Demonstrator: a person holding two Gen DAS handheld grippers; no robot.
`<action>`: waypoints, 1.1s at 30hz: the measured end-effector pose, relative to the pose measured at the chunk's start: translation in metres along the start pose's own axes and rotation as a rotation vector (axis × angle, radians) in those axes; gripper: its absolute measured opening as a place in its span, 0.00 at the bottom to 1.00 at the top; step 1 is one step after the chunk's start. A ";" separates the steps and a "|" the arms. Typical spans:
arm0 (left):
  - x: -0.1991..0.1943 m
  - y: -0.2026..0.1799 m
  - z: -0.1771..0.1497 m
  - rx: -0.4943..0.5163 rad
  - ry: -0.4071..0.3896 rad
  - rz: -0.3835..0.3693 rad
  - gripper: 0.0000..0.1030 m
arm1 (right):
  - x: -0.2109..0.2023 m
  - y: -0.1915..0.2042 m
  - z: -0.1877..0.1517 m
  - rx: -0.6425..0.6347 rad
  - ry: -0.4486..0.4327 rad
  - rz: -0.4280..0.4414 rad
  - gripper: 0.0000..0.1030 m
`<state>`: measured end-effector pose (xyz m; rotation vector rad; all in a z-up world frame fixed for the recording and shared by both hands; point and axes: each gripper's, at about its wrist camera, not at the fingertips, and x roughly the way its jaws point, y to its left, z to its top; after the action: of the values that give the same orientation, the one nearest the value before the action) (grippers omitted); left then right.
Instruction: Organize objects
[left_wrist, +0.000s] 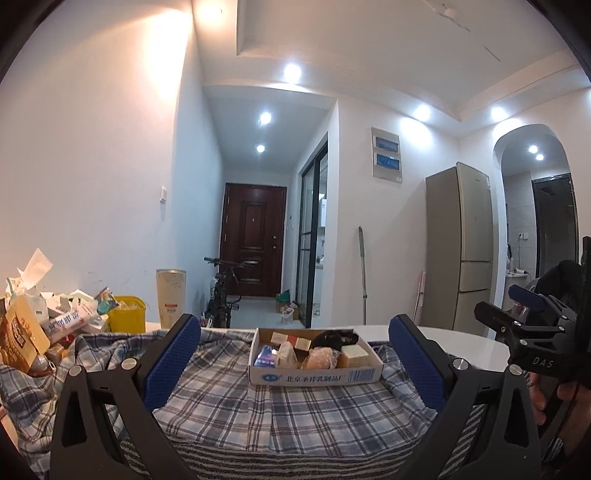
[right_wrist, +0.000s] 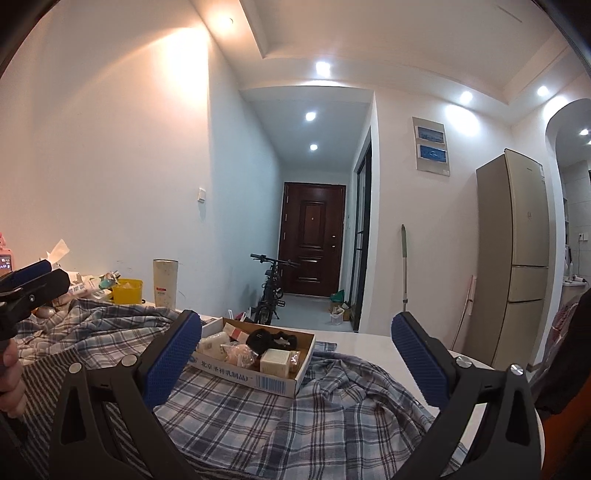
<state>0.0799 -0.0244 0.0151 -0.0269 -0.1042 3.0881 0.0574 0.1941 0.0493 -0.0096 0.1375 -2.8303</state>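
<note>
A shallow cardboard box (left_wrist: 314, 376) with printed blue characters sits on a blue plaid cloth (left_wrist: 258, 410) on the table. It holds several small items: cream blocks, a pink lump, a black bundle, a blue packet. It also shows in the right wrist view (right_wrist: 273, 384). My left gripper (left_wrist: 295, 360) is open and empty, held above the cloth in front of the box. My right gripper (right_wrist: 297, 356) is open and empty, with the box just beyond its left finger. In the left wrist view the right gripper (left_wrist: 524, 314) shows at the right edge.
A pile of packets and tissues (left_wrist: 44, 317), a yellow tub (left_wrist: 127, 314) and a tall cream tumbler (left_wrist: 170, 297) stand at the table's back left. The white tabletop (right_wrist: 373, 350) shows bare to the right. A bicycle (right_wrist: 271, 290), a door and a fridge (right_wrist: 513, 258) are beyond.
</note>
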 end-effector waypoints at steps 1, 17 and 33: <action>0.002 0.001 -0.001 -0.004 0.009 -0.004 1.00 | 0.001 -0.002 -0.002 0.003 0.004 0.000 1.00; 0.018 0.002 -0.011 0.001 0.065 0.030 1.00 | 0.013 -0.010 -0.014 0.037 0.081 -0.004 1.00; 0.018 0.006 -0.012 0.000 0.054 0.040 1.00 | 0.015 -0.015 -0.014 0.059 0.100 0.006 1.00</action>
<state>0.0614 -0.0283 0.0028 -0.1134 -0.1024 3.1242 0.0383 0.2048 0.0365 0.1455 0.0759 -2.8282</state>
